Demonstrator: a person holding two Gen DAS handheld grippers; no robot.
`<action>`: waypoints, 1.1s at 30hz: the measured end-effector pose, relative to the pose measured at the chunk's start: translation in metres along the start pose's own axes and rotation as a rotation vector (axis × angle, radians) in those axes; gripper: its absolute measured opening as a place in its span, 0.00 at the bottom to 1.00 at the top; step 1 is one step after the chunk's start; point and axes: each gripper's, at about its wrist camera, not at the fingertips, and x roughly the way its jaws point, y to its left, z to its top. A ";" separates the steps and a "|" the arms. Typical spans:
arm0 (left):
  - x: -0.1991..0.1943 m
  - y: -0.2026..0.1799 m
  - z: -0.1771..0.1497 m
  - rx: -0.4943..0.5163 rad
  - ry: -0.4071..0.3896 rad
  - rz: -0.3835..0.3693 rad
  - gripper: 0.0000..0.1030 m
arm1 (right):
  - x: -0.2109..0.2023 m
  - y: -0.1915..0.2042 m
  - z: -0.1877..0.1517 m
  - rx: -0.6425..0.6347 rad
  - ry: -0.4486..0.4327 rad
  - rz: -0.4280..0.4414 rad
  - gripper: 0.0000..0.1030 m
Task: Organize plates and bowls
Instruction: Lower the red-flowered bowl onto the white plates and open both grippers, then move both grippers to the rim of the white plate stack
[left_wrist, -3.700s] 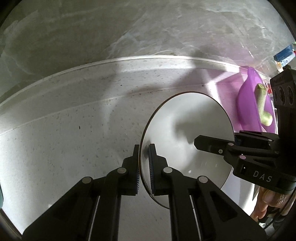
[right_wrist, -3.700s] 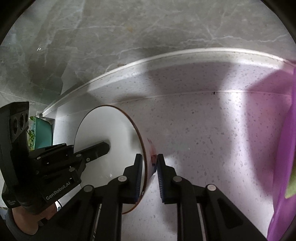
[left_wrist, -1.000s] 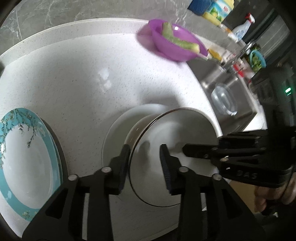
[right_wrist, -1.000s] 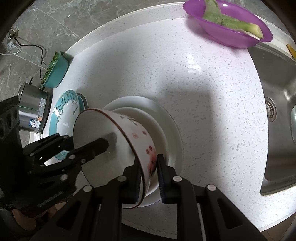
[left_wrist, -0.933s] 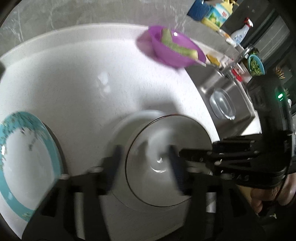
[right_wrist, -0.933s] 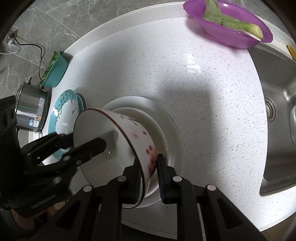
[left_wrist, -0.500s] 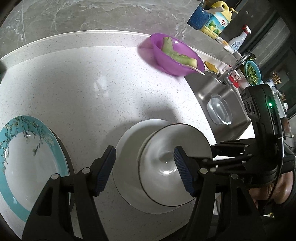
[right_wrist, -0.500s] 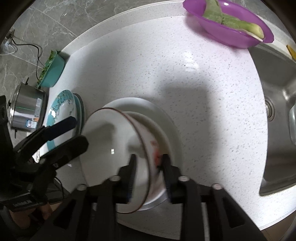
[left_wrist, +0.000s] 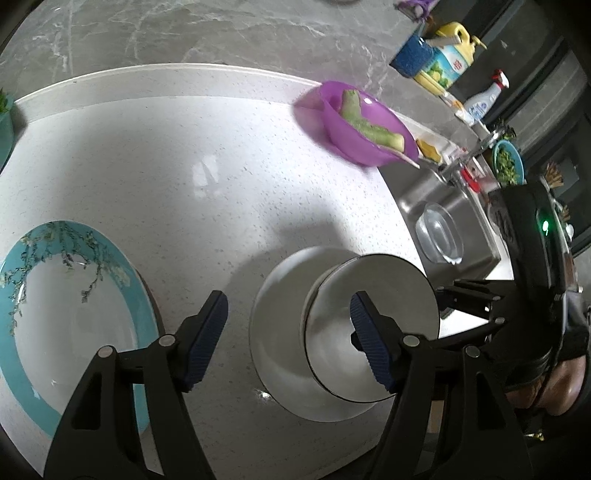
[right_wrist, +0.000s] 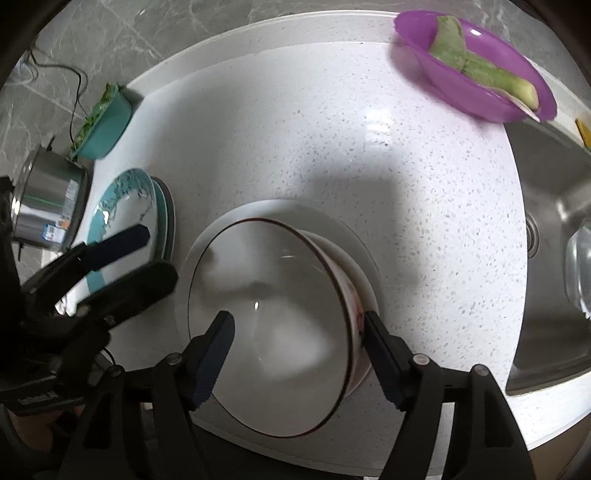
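The white bowl (right_wrist: 280, 325) sits on the white plate (left_wrist: 273, 332) on the countertop (right_wrist: 369, 166). The left gripper (left_wrist: 288, 339) and right gripper (right_wrist: 299, 350) have just been opening; both stand released, pads clear of the bowl.

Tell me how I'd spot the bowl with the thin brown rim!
Look at the white speckled counter beside the steel sink. Near its front edge lies a plain white plate, and the bowl sits on it. Unlike the purple bowl at the back, it's white with red flowers outside and empty.
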 end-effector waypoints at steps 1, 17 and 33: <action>-0.001 0.002 0.000 -0.008 -0.003 0.000 0.65 | 0.001 0.004 0.000 -0.019 0.001 -0.020 0.72; -0.012 0.022 -0.012 -0.074 -0.017 -0.012 0.65 | -0.008 0.033 0.001 -0.186 -0.058 -0.181 0.80; -0.006 0.021 -0.046 0.056 0.122 0.157 0.65 | -0.033 -0.123 -0.038 0.154 -0.082 0.165 0.52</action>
